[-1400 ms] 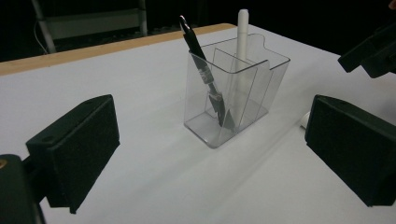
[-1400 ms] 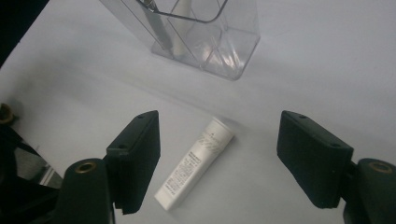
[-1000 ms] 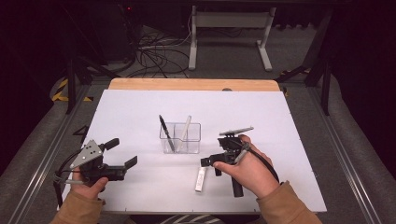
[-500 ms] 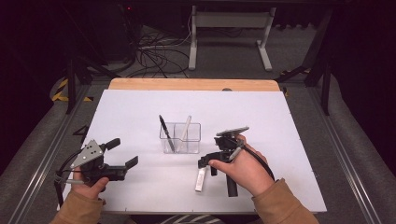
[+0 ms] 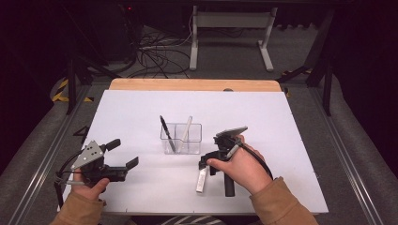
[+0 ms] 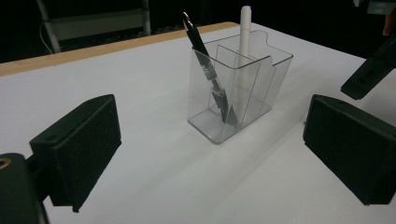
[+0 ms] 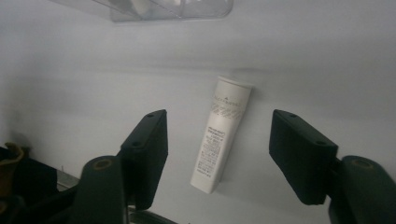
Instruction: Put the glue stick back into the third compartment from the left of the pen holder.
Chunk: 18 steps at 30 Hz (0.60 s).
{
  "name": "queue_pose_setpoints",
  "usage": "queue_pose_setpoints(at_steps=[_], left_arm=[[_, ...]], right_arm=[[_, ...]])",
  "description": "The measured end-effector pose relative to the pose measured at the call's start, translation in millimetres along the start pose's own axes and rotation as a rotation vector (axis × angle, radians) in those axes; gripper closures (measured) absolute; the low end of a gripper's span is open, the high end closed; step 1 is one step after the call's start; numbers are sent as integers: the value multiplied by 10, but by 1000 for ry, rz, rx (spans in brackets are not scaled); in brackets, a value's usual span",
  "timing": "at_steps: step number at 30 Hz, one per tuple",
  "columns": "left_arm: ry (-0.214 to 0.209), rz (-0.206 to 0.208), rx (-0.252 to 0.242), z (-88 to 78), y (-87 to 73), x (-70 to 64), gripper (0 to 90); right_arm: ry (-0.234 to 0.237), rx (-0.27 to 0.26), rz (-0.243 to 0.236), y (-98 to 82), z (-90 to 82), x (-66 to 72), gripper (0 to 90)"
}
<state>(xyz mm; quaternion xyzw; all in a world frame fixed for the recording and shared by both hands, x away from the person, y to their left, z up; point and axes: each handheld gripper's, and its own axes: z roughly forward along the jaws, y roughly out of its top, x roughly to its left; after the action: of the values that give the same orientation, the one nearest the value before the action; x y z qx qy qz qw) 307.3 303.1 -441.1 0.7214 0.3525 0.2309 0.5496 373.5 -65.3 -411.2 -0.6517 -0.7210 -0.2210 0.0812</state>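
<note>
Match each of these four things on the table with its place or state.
Things:
1 black pen
2 white pen
3 white tube
4 left hand-held gripper

Places or states:
A lies flat on the table
B open, holding nothing
C leans in the holder
D stands upright in the holder

Pairs: 1-C, 2-D, 3-A, 4-B

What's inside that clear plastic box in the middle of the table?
The clear box has dividers inside. A black pen leans in one compartment and a white pen stands upright in another. The walls are see-through, so little is hidden; the pens' tips blur behind the dividers.
</note>
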Motion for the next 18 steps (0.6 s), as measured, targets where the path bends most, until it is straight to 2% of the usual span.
queue_pose_setpoints(at_steps=[18], left_arm=[[-6, 6, 4, 23, -8, 2, 57]], right_arm=[[-89, 69, 72, 71, 257, 76, 522]])
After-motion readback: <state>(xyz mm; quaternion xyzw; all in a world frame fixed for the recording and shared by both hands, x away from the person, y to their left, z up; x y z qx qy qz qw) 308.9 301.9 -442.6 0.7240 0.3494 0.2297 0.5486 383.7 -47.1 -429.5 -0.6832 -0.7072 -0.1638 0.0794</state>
